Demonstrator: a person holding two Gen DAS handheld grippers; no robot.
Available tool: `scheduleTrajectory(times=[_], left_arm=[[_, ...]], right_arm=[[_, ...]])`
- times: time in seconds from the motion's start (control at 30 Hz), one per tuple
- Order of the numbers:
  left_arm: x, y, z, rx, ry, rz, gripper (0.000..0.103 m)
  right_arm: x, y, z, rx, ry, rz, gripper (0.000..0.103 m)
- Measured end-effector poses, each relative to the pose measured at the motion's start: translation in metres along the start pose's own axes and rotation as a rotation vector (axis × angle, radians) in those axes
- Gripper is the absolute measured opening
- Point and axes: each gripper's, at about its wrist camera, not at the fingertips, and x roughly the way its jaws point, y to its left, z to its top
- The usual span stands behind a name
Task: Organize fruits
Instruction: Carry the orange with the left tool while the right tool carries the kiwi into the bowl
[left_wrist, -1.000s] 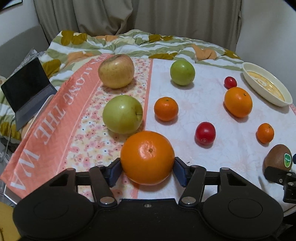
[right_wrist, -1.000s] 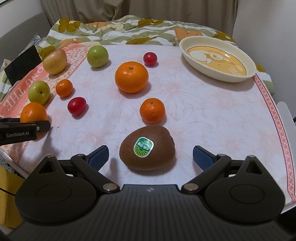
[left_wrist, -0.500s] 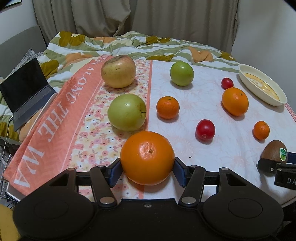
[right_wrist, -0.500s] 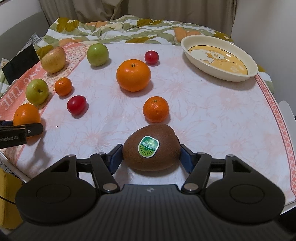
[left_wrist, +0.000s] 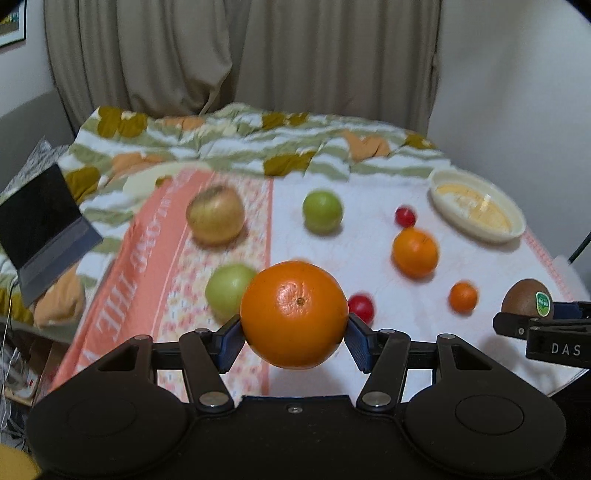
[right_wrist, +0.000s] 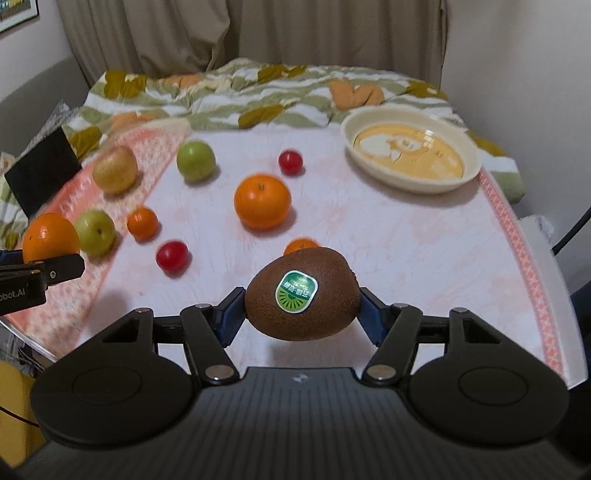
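Observation:
My left gripper (left_wrist: 294, 338) is shut on a large orange (left_wrist: 294, 314) and holds it above the table's front edge. My right gripper (right_wrist: 302, 314) is shut on a brown kiwi (right_wrist: 302, 299) with a green sticker, lifted off the cloth. On the table lie a second large orange (right_wrist: 262, 201), two small mandarins (right_wrist: 142, 222) (left_wrist: 463, 296), two red tomatoes (right_wrist: 172, 254) (right_wrist: 290, 161), two green apples (right_wrist: 195, 161) (right_wrist: 95, 232) and a yellowish apple (right_wrist: 115, 174). A cream bowl (right_wrist: 410, 159) stands empty at the back right.
The table carries a white flowered cloth (right_wrist: 406, 240) with an orange lettered border (left_wrist: 122, 280) on the left. A dark laptop (left_wrist: 40, 229) sits off the left side. A patterned quilt (left_wrist: 258, 144) lies behind the table. A curtain and walls stand beyond.
My right gripper closed on the kiwi and lifted it. My left gripper raised the large orange off the cloth. Both views now look from higher up.

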Motion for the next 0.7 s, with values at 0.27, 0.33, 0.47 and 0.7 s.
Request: scheduleTrajectory(times=[0.27, 0.33, 0.47, 0.7], left_arm=[[-0.021, -0.023, 0.047, 0.017, -0.082, -0.046, 0.062], [-0.02, -0.032, 0.058, 0.018, -0.095, -0.057, 0.062], [-0.014, -0.057, 0.081, 0.016, -0.116, -0.072, 0.062], [0.009, -0.105, 0.118, -0.015, -0.132, -0.077, 0.062]], right_arm=[[-0.036, -0.032, 0.039, 0.042, -0.067, 0.01, 0.079], [-0.04, -0.043, 0.051, 0.038, -0.08, 0.002, 0.079], [-0.043, -0.075, 0.078, 0.033, -0.108, 0.0, 0.079], [-0.028, -0.133, 0.126, -0.021, -0.125, 0.005, 0.079]])
